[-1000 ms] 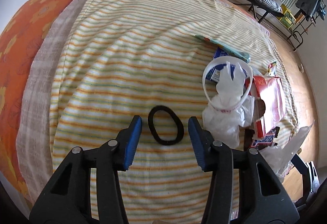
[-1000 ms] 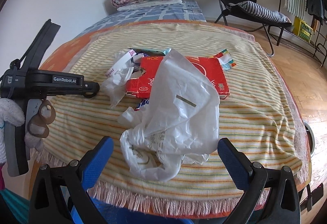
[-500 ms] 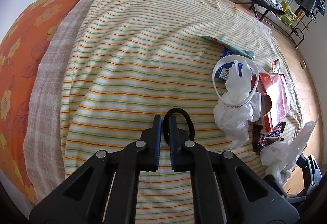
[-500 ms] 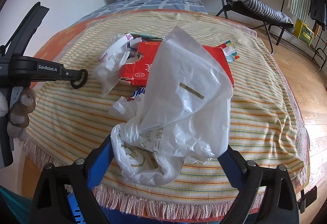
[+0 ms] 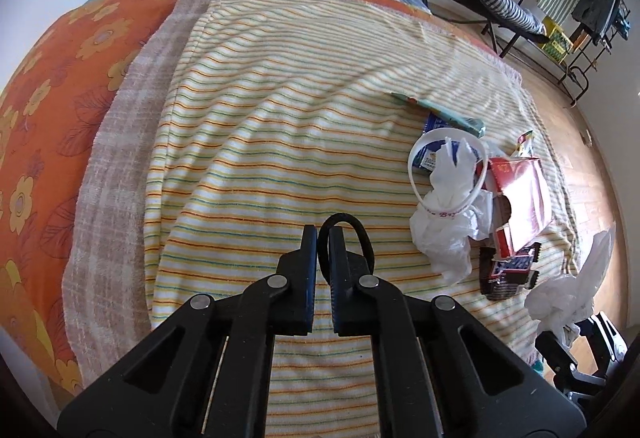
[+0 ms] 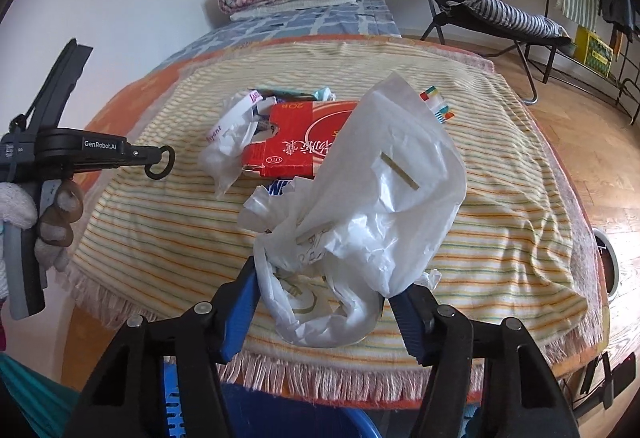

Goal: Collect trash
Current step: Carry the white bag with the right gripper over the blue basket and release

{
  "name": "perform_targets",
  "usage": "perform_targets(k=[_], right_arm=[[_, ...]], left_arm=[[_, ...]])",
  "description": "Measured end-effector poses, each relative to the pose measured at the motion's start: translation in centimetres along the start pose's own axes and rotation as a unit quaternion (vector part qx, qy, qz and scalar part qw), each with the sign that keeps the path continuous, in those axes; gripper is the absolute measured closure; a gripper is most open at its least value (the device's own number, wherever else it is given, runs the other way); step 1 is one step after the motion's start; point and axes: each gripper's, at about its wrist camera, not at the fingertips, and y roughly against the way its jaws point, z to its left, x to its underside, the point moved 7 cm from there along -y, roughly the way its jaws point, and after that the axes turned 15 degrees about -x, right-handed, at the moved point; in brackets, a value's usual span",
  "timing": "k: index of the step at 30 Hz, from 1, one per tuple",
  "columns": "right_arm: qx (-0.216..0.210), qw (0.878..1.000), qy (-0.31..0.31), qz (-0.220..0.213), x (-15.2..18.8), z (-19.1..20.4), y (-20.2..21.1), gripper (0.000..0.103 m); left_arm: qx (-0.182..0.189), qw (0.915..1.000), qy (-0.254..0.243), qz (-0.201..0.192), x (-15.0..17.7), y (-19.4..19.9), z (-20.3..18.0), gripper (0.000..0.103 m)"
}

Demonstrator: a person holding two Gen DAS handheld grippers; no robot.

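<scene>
Fingers of left gripper (image 5: 324, 234) pinch round black hair tie (image 5: 354, 234); right gripper (image 6: 320, 302) clamps crinkled plastic bag (image 6: 360, 206).

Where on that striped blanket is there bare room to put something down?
Bare stripes run from the orange floral cover across to the black hair tie. It is crowded around the red carton, white knotted bag and wrappers.

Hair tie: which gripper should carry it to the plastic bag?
Left. The left gripper is already shut on the black hair tie, lifted off the striped blanket. The right gripper is busy, its fingers pinching the white plastic bag at the bed's edge.
</scene>
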Motion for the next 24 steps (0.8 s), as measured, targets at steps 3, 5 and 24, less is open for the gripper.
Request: perform_targets(k=[3,5,24], right_arm=[[-0.002,1.0,0.005,-0.003,0.1,0.2,0.9,0.039],[-0.004,1.0,0.01,-0.006,0.4,0.6,1.7,0.039],[-0.053,0.998,0.028,-0.01,4.1,4.1,8.1,0.037]], left_arm=[[0.007,1.0,-0.001,-0.006,0.2,0.8,0.2,0.099],[0.01,0.9999,0.0,-0.008,0.3,1.3,0.5,0.099],[0.06,0.9955,-0.062,-0.039,6.7,9.6,-3.0,0.099]])
